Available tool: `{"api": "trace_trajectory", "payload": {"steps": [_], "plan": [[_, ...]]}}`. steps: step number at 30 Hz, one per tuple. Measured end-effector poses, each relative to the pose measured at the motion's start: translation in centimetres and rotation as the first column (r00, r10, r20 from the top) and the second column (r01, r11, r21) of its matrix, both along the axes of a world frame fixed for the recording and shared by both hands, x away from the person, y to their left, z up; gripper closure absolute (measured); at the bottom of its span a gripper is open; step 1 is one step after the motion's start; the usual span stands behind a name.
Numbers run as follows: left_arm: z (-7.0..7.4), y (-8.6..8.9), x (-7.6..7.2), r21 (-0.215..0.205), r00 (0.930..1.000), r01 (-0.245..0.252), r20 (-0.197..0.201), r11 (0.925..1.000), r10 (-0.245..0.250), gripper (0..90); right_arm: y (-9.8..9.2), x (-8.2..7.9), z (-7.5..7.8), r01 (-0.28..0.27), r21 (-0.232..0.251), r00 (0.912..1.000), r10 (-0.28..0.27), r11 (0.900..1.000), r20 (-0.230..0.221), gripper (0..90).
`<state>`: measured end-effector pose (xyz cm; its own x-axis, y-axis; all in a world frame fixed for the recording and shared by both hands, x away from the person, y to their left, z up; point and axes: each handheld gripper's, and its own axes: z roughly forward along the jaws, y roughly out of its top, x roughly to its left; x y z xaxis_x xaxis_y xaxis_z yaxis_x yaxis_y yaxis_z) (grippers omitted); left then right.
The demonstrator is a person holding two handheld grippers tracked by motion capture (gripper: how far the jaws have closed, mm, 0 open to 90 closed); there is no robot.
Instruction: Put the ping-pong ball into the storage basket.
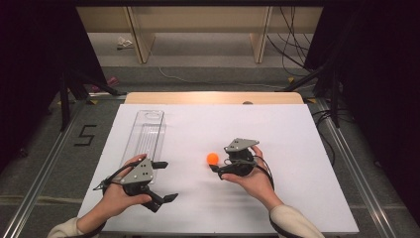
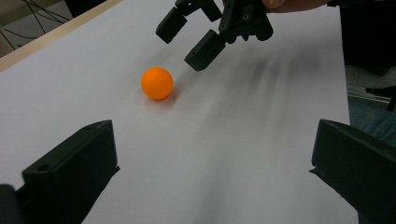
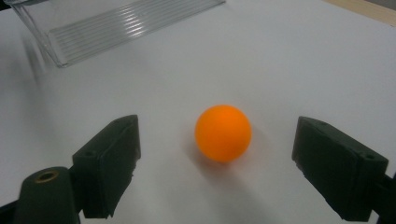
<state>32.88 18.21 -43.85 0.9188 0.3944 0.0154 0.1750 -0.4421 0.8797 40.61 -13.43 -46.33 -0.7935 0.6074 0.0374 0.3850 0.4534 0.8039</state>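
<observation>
An orange ball (image 1: 213, 158) rests on the white table sheet (image 1: 297, 148). My right gripper (image 1: 220, 159) is just to the ball's right, held low and pointing left. It is open, and in the right gripper view the ball (image 3: 223, 133) lies between and slightly ahead of its jaws, touching neither. That gripper (image 3: 222, 163) has a wide gap. My left gripper (image 1: 166, 181) is open near the front left and points right toward the ball (image 2: 157, 83). In the left gripper view the right gripper (image 2: 187, 39) hangs just beyond the ball, and the left gripper (image 2: 212, 163) holds nothing.
A long clear plastic tray (image 1: 146, 134) lies on the left part of the sheet, its near end by my left hand; the tray (image 3: 126, 28) is past the ball. The table's wooden far edge (image 1: 213, 97) borders the floor, with black stands at both sides.
</observation>
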Motion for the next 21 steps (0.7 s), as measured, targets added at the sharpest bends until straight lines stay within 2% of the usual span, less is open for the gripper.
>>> {"api": "trace_trajectory", "payload": {"steps": [12, 21], "plan": [[0.0, 0.1, -0.1, 0.002, 1.0, 0.005, 0.0, 1.0, -0.005, 0.0, 0.4, 0.9, -0.4, 0.016, -0.008, 0.9999, -0.016, 1.0, -0.006, 16.4], [0.0, 0.1, -0.1, 0.001, 1.0, 0.004, 0.001, 1.0, -0.004, 0.0, 1.1, 1.8, -1.2, 0.012, -0.035, 0.9997, -0.013, 0.999, -0.021, 16.4]]}}
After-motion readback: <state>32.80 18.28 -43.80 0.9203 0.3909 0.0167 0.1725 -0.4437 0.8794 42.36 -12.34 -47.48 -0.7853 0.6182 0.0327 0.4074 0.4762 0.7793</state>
